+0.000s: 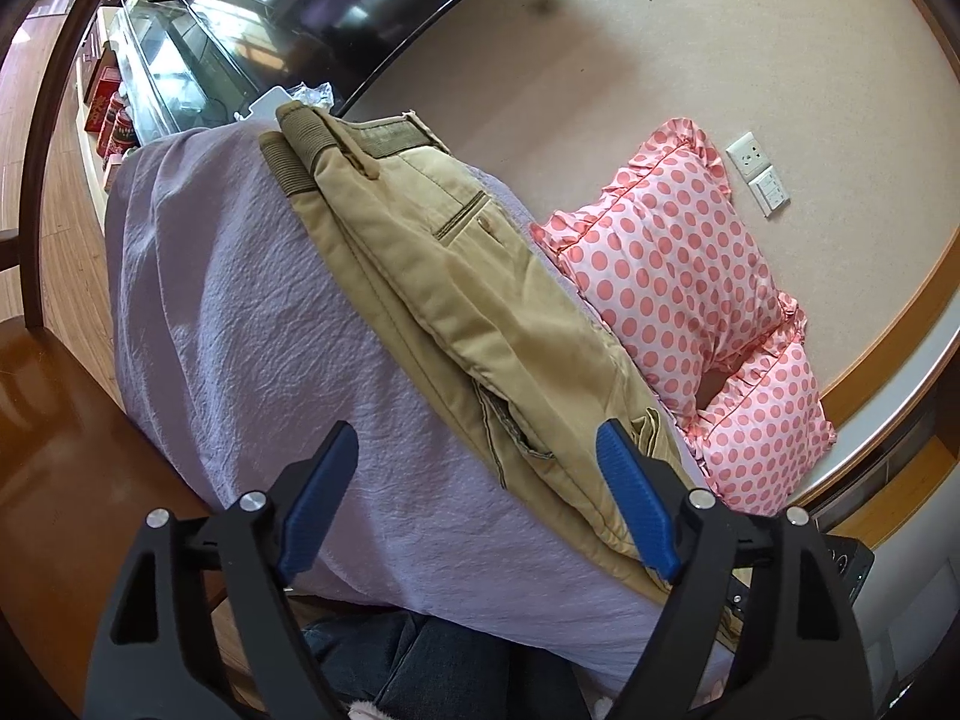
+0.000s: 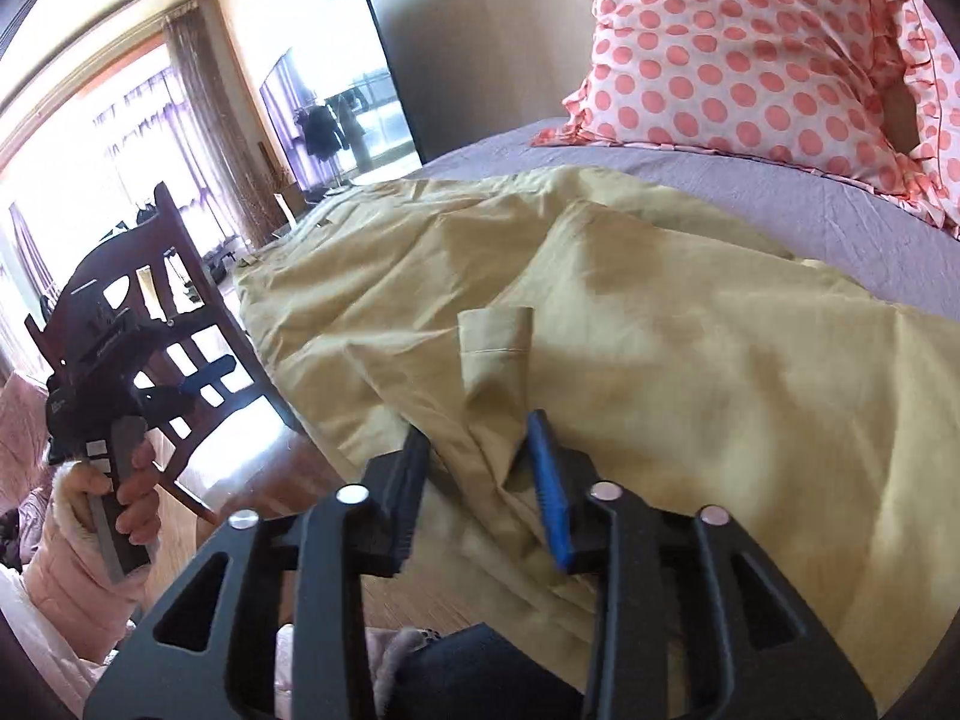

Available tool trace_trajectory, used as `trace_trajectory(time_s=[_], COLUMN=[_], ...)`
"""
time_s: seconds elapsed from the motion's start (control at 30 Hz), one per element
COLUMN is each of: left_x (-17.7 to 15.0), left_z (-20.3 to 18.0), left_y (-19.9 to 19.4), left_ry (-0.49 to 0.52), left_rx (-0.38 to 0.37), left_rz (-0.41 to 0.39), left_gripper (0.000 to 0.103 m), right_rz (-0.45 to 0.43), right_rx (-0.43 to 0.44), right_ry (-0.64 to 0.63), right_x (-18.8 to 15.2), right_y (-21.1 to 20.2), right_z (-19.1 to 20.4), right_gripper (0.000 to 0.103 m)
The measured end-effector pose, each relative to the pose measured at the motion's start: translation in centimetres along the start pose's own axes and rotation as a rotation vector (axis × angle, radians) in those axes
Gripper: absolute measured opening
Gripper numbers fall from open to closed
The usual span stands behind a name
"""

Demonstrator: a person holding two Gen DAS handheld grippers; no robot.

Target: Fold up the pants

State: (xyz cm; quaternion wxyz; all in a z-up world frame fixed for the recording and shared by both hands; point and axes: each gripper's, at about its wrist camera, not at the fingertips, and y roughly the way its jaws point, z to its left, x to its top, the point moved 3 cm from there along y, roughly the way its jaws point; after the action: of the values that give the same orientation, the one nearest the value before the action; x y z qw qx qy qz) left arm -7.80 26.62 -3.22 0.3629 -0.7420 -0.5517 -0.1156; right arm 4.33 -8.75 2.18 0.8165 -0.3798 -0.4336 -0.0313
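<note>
Tan khaki pants (image 1: pixel 468 300) lie on a lilac bedsheet (image 1: pixel 240 312), folded lengthwise, waistband at the far end and back pocket up. My left gripper (image 1: pixel 480 456) is open and empty, held above the sheet just short of the pants. In the right wrist view the pants (image 2: pixel 660 324) spread across the bed. My right gripper (image 2: pixel 480 438) has its jaws partly closed on a bunched fold of the pants near a leg hem (image 2: pixel 495 330). The left gripper (image 2: pixel 198 372) also shows there, held in a hand off the bed's edge.
Two pink polka-dot pillows (image 1: pixel 690 264) lean against the wall beyond the pants, also in the right wrist view (image 2: pixel 750 42). A dark wooden chair (image 2: pixel 162 324) stands beside the bed. A wall socket (image 1: pixel 759 180) is above the pillows. A dark TV screen (image 2: pixel 342 114) stands far off.
</note>
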Motion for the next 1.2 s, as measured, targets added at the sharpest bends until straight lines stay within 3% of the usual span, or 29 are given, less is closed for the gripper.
trace_trajectory(time_s=[0.07, 0.2, 0.47, 0.7, 0.97, 1.0, 1.07, 1.1, 1.13, 1.2], left_x=[-0.2, -1.0, 0.1, 4.1, 9.8, 10.3, 10.8, 11.0, 11.1, 11.2], left_z=[-0.5, -1.5, -1.7, -2.7, -0.1, -0.1, -0.6, -1.4, -2.7, -6.4], left_y=[0.6, 2.1, 4.6, 4.2, 6.1, 6.4, 6.8, 6.8, 6.5, 6.2], left_ry=[0.023, 0.092, 0.033, 0.033, -0.097, -0.093, -0.061, -0.024, 0.032, 0.152], left_rx=[-0.013, 0.034, 0.022, 0.044, 0.181, 0.195, 0.267, 0.312, 0.328, 0.298], left_rz=[0.010, 0.041, 0.078, 0.016, 0.005, -0.002, -0.019, -0.034, -0.056, -0.083], left_gripper=[0.082, 0.083, 0.083, 0.083, 0.082, 0.076, 0.047, 0.020, 0.012, 0.009], right_rz=[-0.037, -0.042, -0.049, -0.059, -0.082, -0.091, -0.109, -0.120, -0.134, -0.170], right_rx=[-0.008, -0.016, 0.008, 0.021, 0.018, 0.014, 0.008, 0.001, -0.008, -0.034], right_ry=[0.013, 0.070, 0.118, 0.139, 0.161, 0.168, 0.185, 0.194, 0.202, 0.217], right_x=[0.8, 1.2, 0.6, 0.3, 0.1, 0.0, -0.2, -0.3, -0.4, -0.7], right_y=[-0.4, -0.3, 0.0, -0.1, -1.2, -1.6, -2.3, -2.9, -3.5, -4.9], right_z=[-0.2, -1.3, -1.3, -1.6, -2.3, -2.6, -3.3, -3.7, -4.1, -5.1], right_gripper=[0.081, 0.081, 0.082, 0.083, 0.084, 0.084, 0.084, 0.084, 0.084, 0.084])
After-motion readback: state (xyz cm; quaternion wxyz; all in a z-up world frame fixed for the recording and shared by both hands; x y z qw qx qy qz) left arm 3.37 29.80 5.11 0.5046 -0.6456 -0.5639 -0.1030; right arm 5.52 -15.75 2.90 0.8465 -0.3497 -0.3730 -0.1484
